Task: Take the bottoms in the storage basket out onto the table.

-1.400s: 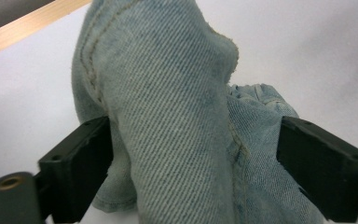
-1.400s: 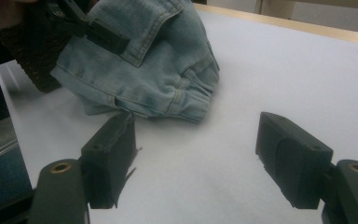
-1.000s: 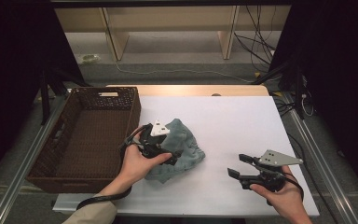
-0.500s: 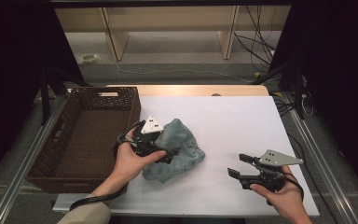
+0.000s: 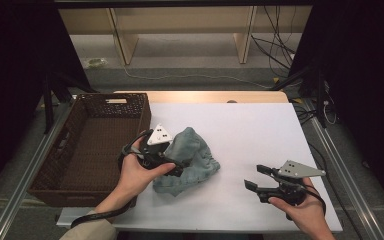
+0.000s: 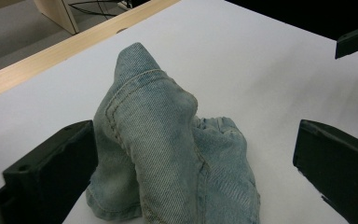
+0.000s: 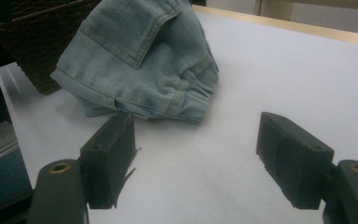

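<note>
A crumpled pair of light-blue jeans (image 5: 192, 160) lies in a heap on the white table, left of centre. My left gripper (image 5: 176, 167) is at the heap's left side. In the left gripper view the jeans (image 6: 168, 154) stand as a raised fold between its jaws, which are wide apart, so the left gripper (image 6: 196, 163) is open. My right gripper (image 5: 254, 176) is held low near the front right, pointing left at the jeans (image 7: 140, 60). This right gripper (image 7: 196, 149) is open, with only bare table between its jaws.
A dark woven basket (image 5: 111, 96) stands along the table's left edge, close behind the jeans, with its corner (image 7: 32, 28) in the right gripper view. The white table top (image 5: 260, 130) is bare to the right and back. Shelving legs and cables lie beyond it.
My left gripper has shifted a little to the left and the denim beside it now stands higher in a fold. The right gripper has stayed put.
</note>
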`<control>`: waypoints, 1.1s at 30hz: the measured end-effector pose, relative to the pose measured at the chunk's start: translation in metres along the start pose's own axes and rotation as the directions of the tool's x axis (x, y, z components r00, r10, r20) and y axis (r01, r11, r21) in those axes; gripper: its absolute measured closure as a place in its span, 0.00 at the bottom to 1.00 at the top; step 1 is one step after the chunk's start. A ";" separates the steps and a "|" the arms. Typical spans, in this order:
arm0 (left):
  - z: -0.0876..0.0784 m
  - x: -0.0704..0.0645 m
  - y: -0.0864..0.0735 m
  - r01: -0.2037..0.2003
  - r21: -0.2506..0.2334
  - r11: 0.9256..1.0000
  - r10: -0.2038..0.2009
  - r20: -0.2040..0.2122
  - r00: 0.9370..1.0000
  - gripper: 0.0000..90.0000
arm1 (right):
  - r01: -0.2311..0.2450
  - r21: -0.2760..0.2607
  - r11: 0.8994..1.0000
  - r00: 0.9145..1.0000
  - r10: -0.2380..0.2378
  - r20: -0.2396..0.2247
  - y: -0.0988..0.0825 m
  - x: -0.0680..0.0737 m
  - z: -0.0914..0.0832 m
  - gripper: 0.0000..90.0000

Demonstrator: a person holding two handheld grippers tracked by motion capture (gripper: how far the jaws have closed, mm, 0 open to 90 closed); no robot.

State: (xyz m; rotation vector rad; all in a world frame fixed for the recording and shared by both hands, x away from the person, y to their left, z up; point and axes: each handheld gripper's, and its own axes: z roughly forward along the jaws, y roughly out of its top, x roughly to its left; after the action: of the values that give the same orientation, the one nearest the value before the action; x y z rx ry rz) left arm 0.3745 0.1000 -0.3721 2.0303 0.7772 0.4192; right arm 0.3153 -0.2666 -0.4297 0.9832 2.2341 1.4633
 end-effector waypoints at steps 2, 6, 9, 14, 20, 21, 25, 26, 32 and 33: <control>-0.001 0.000 -0.001 0.005 -0.001 1.000 -0.005 0.002 1.000 0.00 | 0.000 0.000 1.000 1.000 0.000 0.001 0.000 0.000 0.000 0.32; -0.005 0.001 -0.001 -0.002 -0.008 1.000 0.002 0.000 1.000 0.00 | -0.001 -0.001 1.000 1.000 0.001 0.000 0.000 0.000 0.000 0.32; -0.008 0.002 -0.002 -0.002 -0.012 1.000 0.002 -0.003 1.000 0.00 | 0.001 -0.001 1.000 1.000 -0.001 0.001 0.000 0.000 0.000 0.32; -0.014 0.004 -0.004 0.006 -0.020 1.000 -0.006 -0.004 1.000 0.00 | 0.001 -0.001 1.000 1.000 -0.001 0.000 0.000 0.000 0.000 0.32; -0.020 0.007 -0.006 0.006 -0.032 0.999 -0.007 -0.010 1.000 0.00 | 0.001 0.001 1.000 1.000 -0.001 0.001 0.000 0.001 0.000 0.32; -0.021 0.007 -0.007 0.008 -0.036 0.999 -0.009 -0.011 1.000 0.00 | 0.001 0.001 1.000 1.000 -0.001 0.001 0.000 0.001 0.000 0.32; -0.026 0.009 -0.010 0.006 -0.048 0.999 -0.007 -0.019 1.000 0.00 | 0.001 0.001 1.000 1.000 -0.001 0.000 0.000 0.000 0.000 0.32; -0.027 0.009 -0.011 0.008 -0.051 0.999 -0.010 -0.022 1.000 0.00 | 0.003 0.002 1.000 1.000 -0.003 -0.001 0.000 0.000 0.000 0.33; -0.036 0.014 -0.016 0.021 -0.068 0.997 -0.023 -0.028 0.999 0.00 | 0.003 0.002 1.000 1.000 -0.003 -0.001 0.000 0.001 0.000 0.32; -0.038 0.014 -0.017 0.021 -0.071 0.997 -0.023 -0.028 0.999 0.00 | 0.004 0.003 1.000 1.000 -0.004 -0.001 0.000 0.001 0.000 0.32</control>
State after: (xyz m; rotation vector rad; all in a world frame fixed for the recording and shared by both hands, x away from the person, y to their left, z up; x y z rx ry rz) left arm 0.3581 0.1401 -0.3660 1.9523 0.7906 0.4581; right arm 0.3151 -0.2660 -0.4297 0.9789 2.2381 1.4597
